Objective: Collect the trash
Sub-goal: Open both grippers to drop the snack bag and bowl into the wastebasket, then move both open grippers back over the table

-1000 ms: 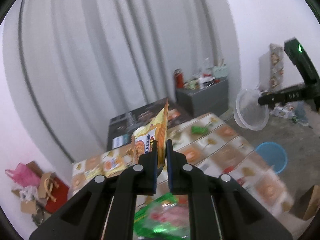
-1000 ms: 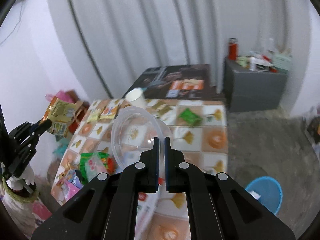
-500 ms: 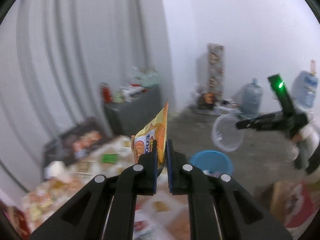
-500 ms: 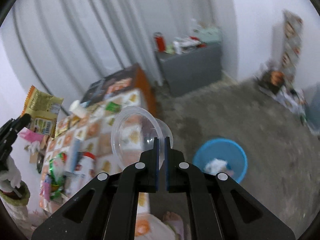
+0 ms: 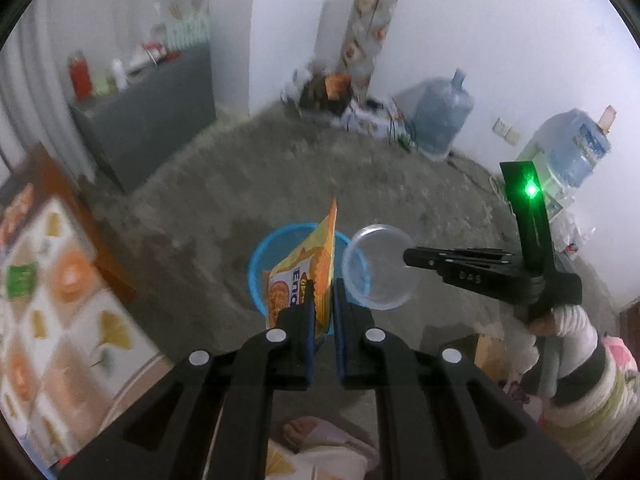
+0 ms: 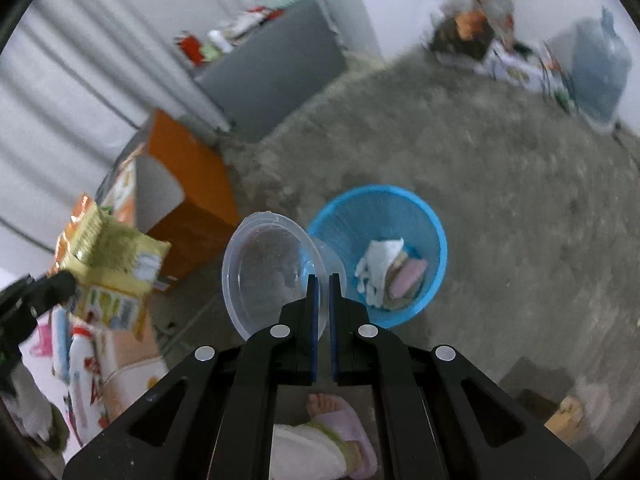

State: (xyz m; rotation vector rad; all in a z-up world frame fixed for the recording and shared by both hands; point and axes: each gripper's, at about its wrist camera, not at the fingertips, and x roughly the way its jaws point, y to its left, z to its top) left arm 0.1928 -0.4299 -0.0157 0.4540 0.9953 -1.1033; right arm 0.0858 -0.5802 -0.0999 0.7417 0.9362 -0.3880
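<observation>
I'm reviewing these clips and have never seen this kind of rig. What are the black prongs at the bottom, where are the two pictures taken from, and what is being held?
There is no robot here: a person holds a two-finger claw in each hand, with a fisheye camera on each looking along its fingers. In the left wrist view, the left claw is shut on an orange snack packet. In the right wrist view, the right claw is shut on the rim of a clear plastic bowl. Each view also catches the other claw off to the side. Both claws are over a blue basket standing on the grey floor, which already holds some white and pink scraps.
</observation>
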